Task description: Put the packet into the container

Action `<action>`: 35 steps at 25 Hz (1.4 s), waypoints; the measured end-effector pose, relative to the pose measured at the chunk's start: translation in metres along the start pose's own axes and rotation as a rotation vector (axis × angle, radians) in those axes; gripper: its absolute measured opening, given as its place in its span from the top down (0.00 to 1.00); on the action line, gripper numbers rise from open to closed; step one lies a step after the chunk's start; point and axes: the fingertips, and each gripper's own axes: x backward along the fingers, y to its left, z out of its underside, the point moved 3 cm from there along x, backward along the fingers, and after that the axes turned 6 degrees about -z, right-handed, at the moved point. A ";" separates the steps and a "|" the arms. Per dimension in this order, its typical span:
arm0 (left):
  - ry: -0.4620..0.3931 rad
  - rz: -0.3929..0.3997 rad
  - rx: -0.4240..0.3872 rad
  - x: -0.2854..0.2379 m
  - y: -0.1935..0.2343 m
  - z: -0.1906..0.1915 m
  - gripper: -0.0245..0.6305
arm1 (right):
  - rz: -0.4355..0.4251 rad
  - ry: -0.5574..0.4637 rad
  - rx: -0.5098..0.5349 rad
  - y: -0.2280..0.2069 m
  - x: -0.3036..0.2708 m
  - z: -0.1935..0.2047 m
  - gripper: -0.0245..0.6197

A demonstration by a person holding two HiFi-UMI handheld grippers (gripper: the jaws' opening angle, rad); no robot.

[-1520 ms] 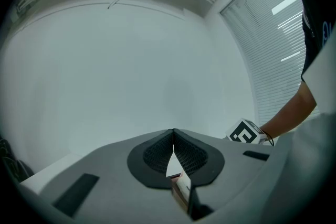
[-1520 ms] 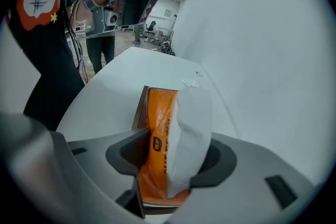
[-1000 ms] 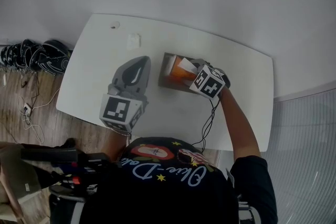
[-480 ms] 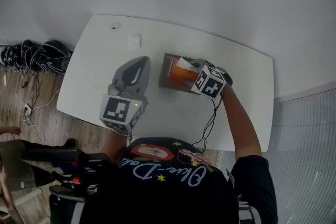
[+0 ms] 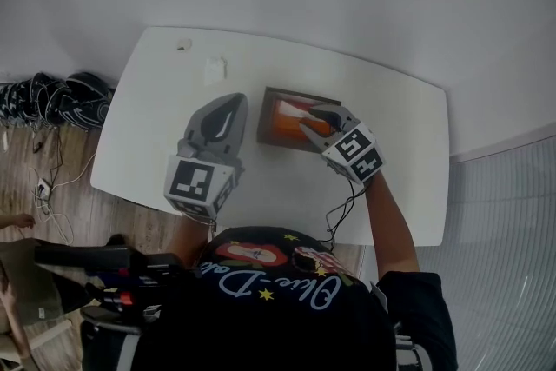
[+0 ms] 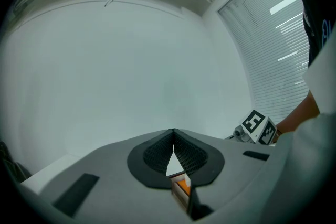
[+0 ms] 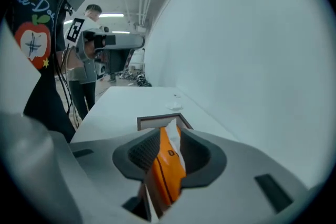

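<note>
An orange packet (image 5: 287, 119) with a white sealed end lies along the inside of a brown open container (image 5: 262, 130) in the middle of the white table. My right gripper (image 5: 314, 122) reaches over the container's right end and is shut on the packet's near part. In the right gripper view the packet (image 7: 165, 170) fills the narrow gap between the jaws of the right gripper (image 7: 169, 134). Its white tip pokes out toward the container's rim (image 7: 152, 122). My left gripper (image 5: 234, 100) hovers just left of the container, shut and empty (image 6: 173, 134).
A small white scrap (image 5: 214, 68) lies on the table (image 5: 148, 126) toward its far left corner. Dark shoes and cables (image 5: 52, 96) sit on the floor to the left. A wall runs behind the table, and blinds (image 6: 273, 34) are at the right.
My right gripper has drawn back toward me and levelled out. The packet has dropped from a raised tilt to lying down in the container. The left gripper has stayed put.
</note>
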 end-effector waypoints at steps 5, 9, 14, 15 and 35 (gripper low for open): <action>0.009 0.029 -0.004 -0.002 -0.009 0.000 0.95 | 0.232 -0.207 -0.158 0.000 0.039 -0.012 0.92; -0.006 0.050 0.006 -0.003 -0.017 -0.004 0.95 | 0.416 -0.408 -0.344 0.002 0.078 -0.018 0.94; -0.002 0.066 0.019 -0.003 -0.023 -0.004 0.95 | 0.476 -0.556 -0.401 0.009 0.109 -0.033 0.94; 0.000 0.068 0.021 -0.003 -0.024 -0.003 0.95 | 0.482 -0.570 -0.401 0.010 0.113 -0.036 0.94; 0.011 0.077 0.017 -0.003 -0.027 0.003 0.95 | 0.519 -0.556 -0.291 0.031 0.125 -0.050 0.94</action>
